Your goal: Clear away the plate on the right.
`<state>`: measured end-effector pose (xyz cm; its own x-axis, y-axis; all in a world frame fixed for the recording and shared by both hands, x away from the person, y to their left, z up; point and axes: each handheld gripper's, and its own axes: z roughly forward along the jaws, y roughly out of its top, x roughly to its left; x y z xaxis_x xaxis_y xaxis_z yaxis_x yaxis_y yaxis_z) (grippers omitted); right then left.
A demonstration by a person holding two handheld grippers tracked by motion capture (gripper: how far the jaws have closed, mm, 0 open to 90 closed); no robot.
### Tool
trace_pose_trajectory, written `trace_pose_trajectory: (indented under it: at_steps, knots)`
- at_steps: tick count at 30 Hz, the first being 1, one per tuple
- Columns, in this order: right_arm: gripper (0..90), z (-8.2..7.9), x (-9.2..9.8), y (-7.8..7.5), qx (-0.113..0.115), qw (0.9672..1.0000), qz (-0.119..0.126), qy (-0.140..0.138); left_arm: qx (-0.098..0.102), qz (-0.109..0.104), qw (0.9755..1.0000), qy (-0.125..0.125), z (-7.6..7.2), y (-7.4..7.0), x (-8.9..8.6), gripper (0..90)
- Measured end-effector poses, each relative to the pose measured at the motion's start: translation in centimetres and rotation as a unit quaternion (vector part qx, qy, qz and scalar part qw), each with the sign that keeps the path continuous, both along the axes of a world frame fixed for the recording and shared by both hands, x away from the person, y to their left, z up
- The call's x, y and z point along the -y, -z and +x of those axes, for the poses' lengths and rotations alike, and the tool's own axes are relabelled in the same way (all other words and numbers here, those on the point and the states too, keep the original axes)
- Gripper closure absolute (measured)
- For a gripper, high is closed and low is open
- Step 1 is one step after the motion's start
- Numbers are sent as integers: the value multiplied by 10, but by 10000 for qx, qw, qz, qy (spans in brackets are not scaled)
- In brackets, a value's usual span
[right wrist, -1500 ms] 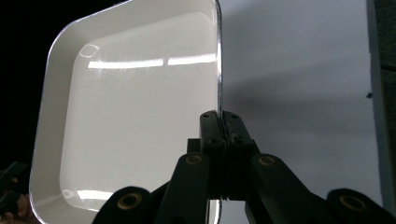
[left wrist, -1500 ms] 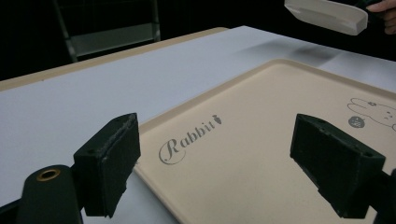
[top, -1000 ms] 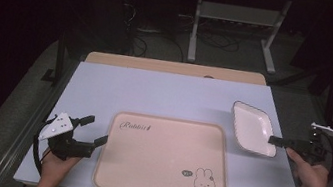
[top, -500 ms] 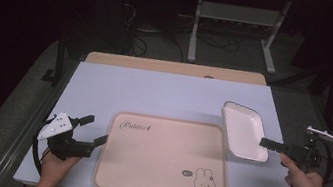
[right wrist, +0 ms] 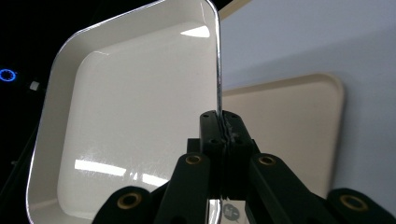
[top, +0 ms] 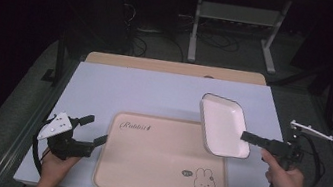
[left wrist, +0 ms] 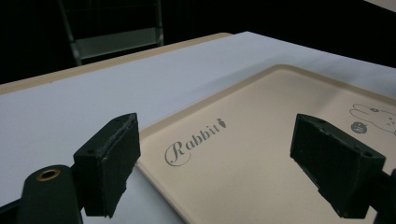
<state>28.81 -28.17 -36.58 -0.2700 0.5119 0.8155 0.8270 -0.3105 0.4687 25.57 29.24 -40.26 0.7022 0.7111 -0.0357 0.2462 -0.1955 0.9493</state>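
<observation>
A white rectangular dish hangs tilted over the right edge of the beige rabbit tray, held by its rim. My right gripper is shut on that rim; in the right gripper view the jaws clamp the thin edge of the dish, with my right gripper meeting the rim there and the beige tray behind. My left gripper stands open at the tray's left edge. In the left gripper view my left gripper frames the "Rabbit" lettering on the tray with nothing between its fingers.
The tray lies on a pale blue table with a wooden strip along its far edge. A metal stand and cables are on the dark floor beyond. A person's hand holds the right gripper near the table's right edge.
The right gripper has carried the white dish leftward and toward the tray, so that it now overlaps the tray's right edge. The left gripper has stayed where it was.
</observation>
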Motion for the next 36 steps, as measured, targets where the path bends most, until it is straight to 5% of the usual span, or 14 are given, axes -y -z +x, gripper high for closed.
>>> trace_pose_trajectory:
  at_steps: [8, 13, 36]
  knots:
    - [884, -4, -27, 8, -27, 9995, 290, -96, 2, -34, 10000, -28, -1, 0, -2, 154]
    - [884, -7, -40, 13, -5, 9991, 405, 104, 6, -36, 10000, -31, -1, 0, -2, 154]
    - [882, -2, -91, 55, -321, 9995, 64, 51, 10, -58, 10000, -46, -2, -1, -4, 154]
